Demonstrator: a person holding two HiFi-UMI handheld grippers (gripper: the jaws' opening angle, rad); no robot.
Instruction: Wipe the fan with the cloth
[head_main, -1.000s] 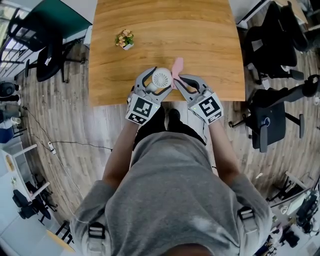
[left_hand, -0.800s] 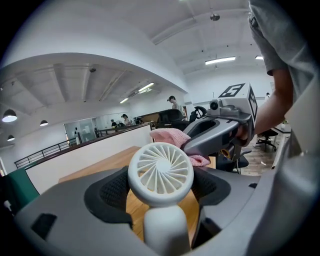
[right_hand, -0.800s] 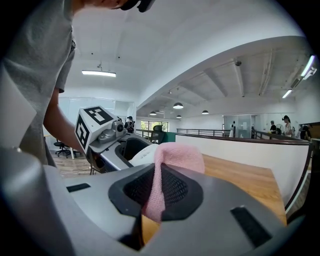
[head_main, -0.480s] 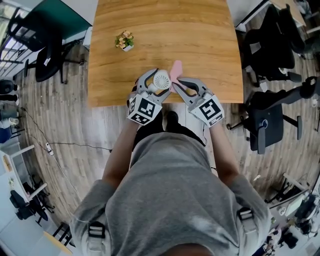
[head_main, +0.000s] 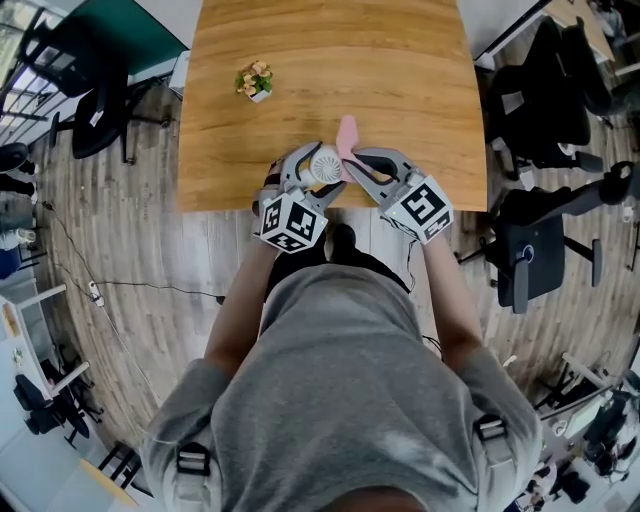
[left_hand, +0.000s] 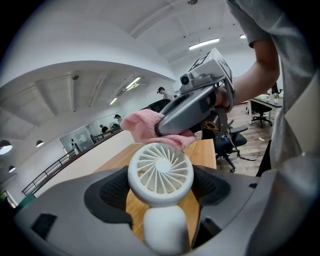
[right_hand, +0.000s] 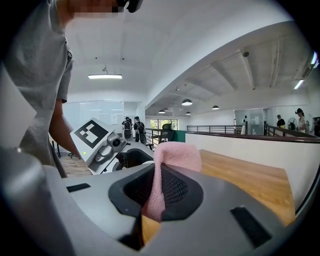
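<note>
A small white hand fan (left_hand: 160, 174) with a round grille stands between the jaws of my left gripper (left_hand: 161, 192), which is shut on its handle. My right gripper (right_hand: 157, 192) is shut on a pink cloth (right_hand: 172, 165), whose folded end sticks out past the jaws. In the left gripper view the cloth (left_hand: 145, 126) lies against the top rim of the fan head. From the head view the fan (head_main: 325, 166), the cloth (head_main: 346, 135), the left gripper (head_main: 318, 168) and the right gripper (head_main: 350, 160) meet over the near edge of the wooden table (head_main: 300, 60).
A small potted flower (head_main: 256, 80) stands on the table's far left. Black office chairs stand on the floor at the left (head_main: 95, 110) and at the right (head_main: 540, 240). The person's body is close behind both grippers.
The left gripper has rolled a little with the fan in it. The cloth has stayed at the fan's rim. Both hands have kept their place at the table's near edge.
</note>
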